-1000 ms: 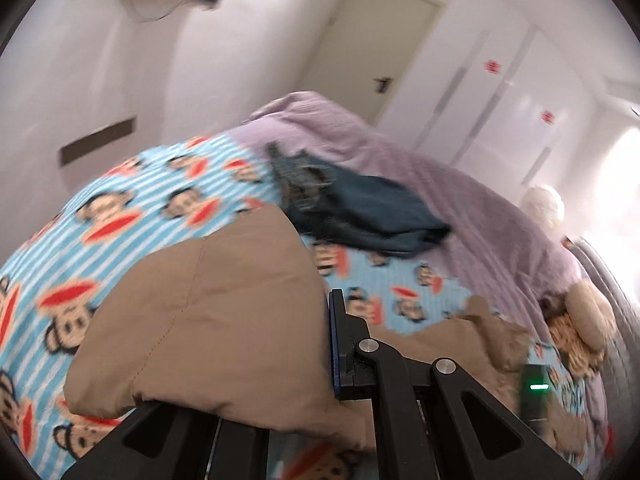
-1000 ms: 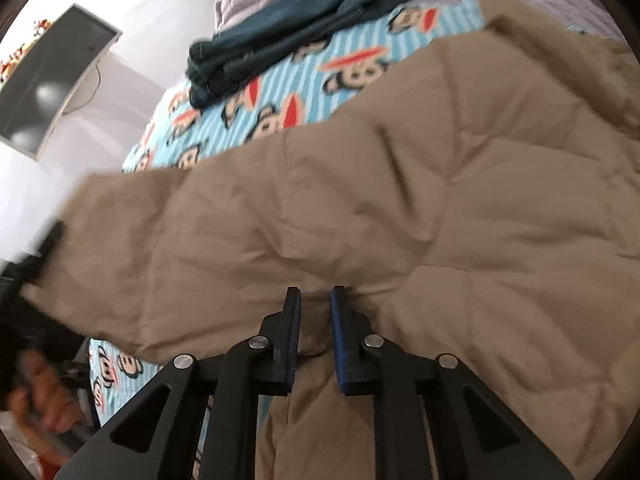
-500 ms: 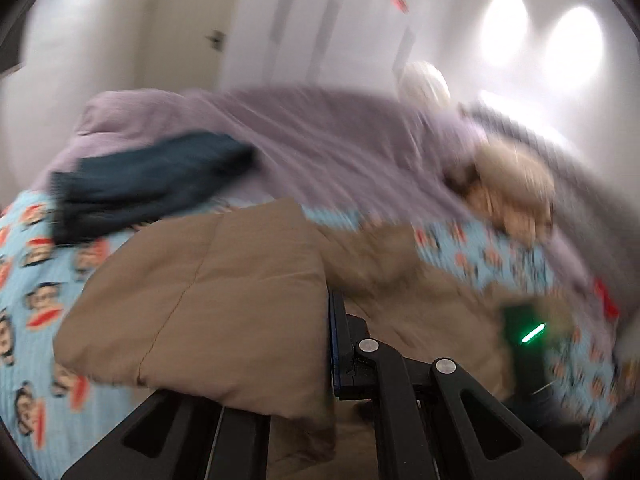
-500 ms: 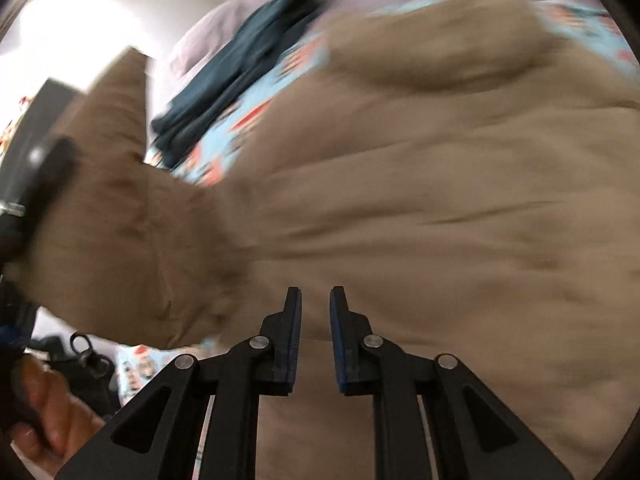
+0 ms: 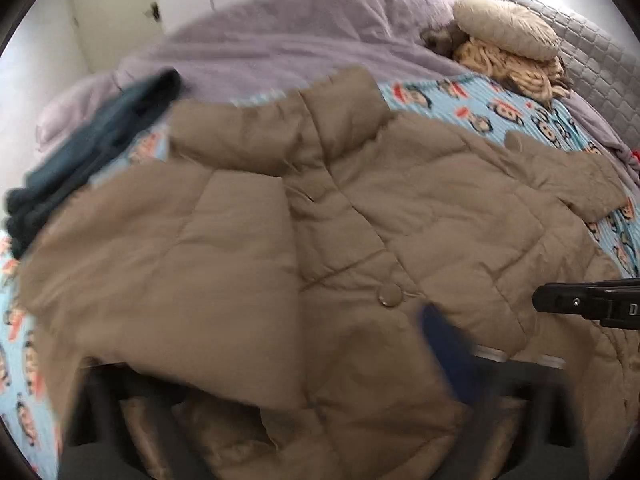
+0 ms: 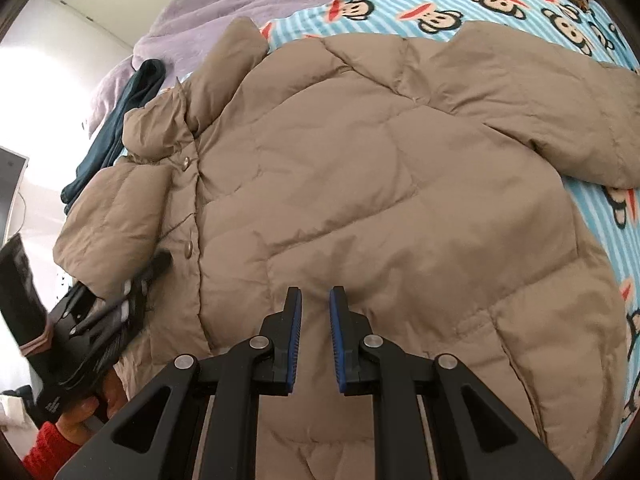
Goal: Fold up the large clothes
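Right wrist view: right gripper (image 6: 315, 308), black frame with blue pads, jaws nearly together, a pinch of fabric from the tan quilted puffer jacket (image 6: 360, 200) apparently nipped between the pads; grip on cloth likely but contact not fully resolved. Left gripper (image 6: 132, 284) at 9 o'clock in this view, at the jacket's snap-button front edge, a person's hand (image 6: 96, 400) with a red knitted cuff behind it.

Left wrist view: own fingers motion-blurred at 6 o'clock; jaws opening at this moment, with jacket fabric lying loose over them, not pressed by the pads.

Change: a second ago the left jaws were clamped on the tan sleeve and carrying it above the bed. Now the sleeve panel (image 5: 180, 248) lies draped across the jacket front, at 8 o'clock from the snap button (image 5: 390, 295).

Jacket location: spread on the blue-striped monkey-print blanket (image 6: 460, 12), collar toward 12 o'clock; other sleeve (image 6: 560, 112) extends out at 2 o'clock, unfolded.

Surround: dark teal folded garment (image 5: 88, 160) at 10 o'clock on the lilac fleece bedspread (image 5: 300, 32).

Judgement: first sleeve fold is laid; the opposite sleeve and the body fold remain.
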`<state>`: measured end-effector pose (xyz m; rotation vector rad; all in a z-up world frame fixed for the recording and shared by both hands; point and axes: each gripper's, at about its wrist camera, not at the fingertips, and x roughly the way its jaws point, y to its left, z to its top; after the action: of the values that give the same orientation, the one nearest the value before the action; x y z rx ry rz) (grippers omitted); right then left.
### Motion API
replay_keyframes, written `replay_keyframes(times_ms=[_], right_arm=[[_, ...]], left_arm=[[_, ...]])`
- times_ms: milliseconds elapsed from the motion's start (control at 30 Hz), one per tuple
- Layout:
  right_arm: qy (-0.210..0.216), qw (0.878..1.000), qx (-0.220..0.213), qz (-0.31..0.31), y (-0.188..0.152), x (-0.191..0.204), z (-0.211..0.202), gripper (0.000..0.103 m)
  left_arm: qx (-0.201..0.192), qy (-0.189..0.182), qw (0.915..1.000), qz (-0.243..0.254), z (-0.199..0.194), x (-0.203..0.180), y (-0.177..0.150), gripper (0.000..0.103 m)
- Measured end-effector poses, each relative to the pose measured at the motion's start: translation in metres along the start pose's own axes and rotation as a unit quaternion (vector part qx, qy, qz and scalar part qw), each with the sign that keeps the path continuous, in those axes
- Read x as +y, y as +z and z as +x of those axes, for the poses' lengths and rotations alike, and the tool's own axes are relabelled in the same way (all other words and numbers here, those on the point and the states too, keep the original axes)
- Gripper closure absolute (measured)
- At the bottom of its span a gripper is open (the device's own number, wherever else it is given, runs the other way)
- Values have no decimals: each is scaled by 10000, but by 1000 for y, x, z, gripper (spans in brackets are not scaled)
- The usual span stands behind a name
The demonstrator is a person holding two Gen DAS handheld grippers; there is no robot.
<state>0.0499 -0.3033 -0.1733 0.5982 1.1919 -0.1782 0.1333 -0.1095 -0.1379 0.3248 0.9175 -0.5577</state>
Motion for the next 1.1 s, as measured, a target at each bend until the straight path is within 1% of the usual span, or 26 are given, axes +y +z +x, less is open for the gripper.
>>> replay_keyframes(times_ms=[67, 133, 167, 233, 267, 300, 333, 367, 400, 433, 467, 500, 567, 600, 667, 700, 767, 800, 867, 900, 933, 967, 1000, 1033, 1067, 1100], right_arm=[[16, 10000, -16, -60, 8, -3, -5, 87], [-30, 9997, -50, -244, 8, 4, -14, 86], [-52, 9994, -69, -340, 13, 12, -14, 83], [-156, 9969, -192, -745, 9, 34, -22, 55], [-165, 9948, -310, -957, 6, 46, -27, 28], [-118, 9916, -444, -1205, 3, 61, -32, 22], [-104, 9877, -525, -1469, 0, 76, -35, 22], [-120, 9841, -583, -1675, -3, 88, -37, 22], [-132, 9776, -678, -1990, -7, 109, -37, 22], [-109, 9698, -774, -2308, -10, 130, -36, 22], [-105, 9618, -849, -2602, -14, 150, -32, 22], [-129, 9556, -887, -2806, -17, 164, -28, 22], [-322, 9318, -991, -3477, -26, 208, -12, 22], [-427, 9206, -1041, -3740, -31, 222, -5, 22], [-916, 8858, -1202, -4387, -39, 255, 20, 22], [-1120, 8701, -1276, -4628, -41, 266, 31, 22], [-1426, 8536, -1423, -4804, -33, 276, 47, 23], [-1527, 8566, -1525, -4687, -22, 274, 48, 23], [-1580, 8785, -1728, -4165, 2, 259, 40, 23], [-1503, 9061, -1829, -3506, 26, 237, 28, 23], [-1381, 9277, -1820, -2951, 42, 216, 21, 23], [-1185, 9499, -1720, -2327, 58, 190, 16, 23], [-955, 9677, -1547, -1747, 70, 164, 15, 23], [-728, 9798, -1318, -1315, 78, 140, 16, 23], [-526, 9882, -1061, -966, 83, 119, 19, 23], [-394, 9925, -896, -736, 83, 103, 21, 23]], left_arm=[[5, -23, 10000, 82, -11, 3, -3, 1], [-32, -130, 9999, -45, -24, 13, -4, 1], [-146, -152, 9996, -191, -37, 22, -7, 1], [-458, 80, 9973, -576, -63, 45, -16, 1], [-575, 255, 9949, -785, -75, 59, -22, 1], [-623, 464, 9917, -1026, -84, 76, -29, 1], [-614, 694, 9880, -1240, -88, 91, -36, 1], [-556, 1022, 9814, -1526, -90, 112, -46, 1], [-460, 1194, 9770, -1707, -87, 126, -54, 1], [-263, 1357, 9713, -1934, -80, 144, -65, 1], [-116, 1427, 9672, -2096, -73, 154, -73, 1], [46, 1469, 9621, -2295, -64, 164, -82, 1], [328, 1398, 9552, -2588, -47, 176, -97, 1], [410, 1329, 9535, -2674, -40, 178, -105, 1], [493, 1297, 9535, -2676, -29, 173, -112, 1], [496, 1301, 9544, -2642, -27, 172, -115, 1], [513, 1333, 9560, -2562, -22, 167, -119, 1], [522, 1328, 9562, -2556, -20, 166, -119, 1], [529, 1279, 9566, -2566, -19, 165, -118, 1], [533, 1237, 9569, -2573, -17, 166, -118, 1], [540, 1193, 9573, -2577, -16, 166, -119, 1], [549, 1166, 9574, -2583, -19, 169, -121, 1], [571, 1135, 9576, -2584, -20, 171, -121, 1], [587, 1112, 9577, -2588, -23, 173, -121, 1], [575, 1097, 9576, -2600, -28, 174, -118, 1], [474, 1108, 9576, -2618, -36, 176, -113, 1]])
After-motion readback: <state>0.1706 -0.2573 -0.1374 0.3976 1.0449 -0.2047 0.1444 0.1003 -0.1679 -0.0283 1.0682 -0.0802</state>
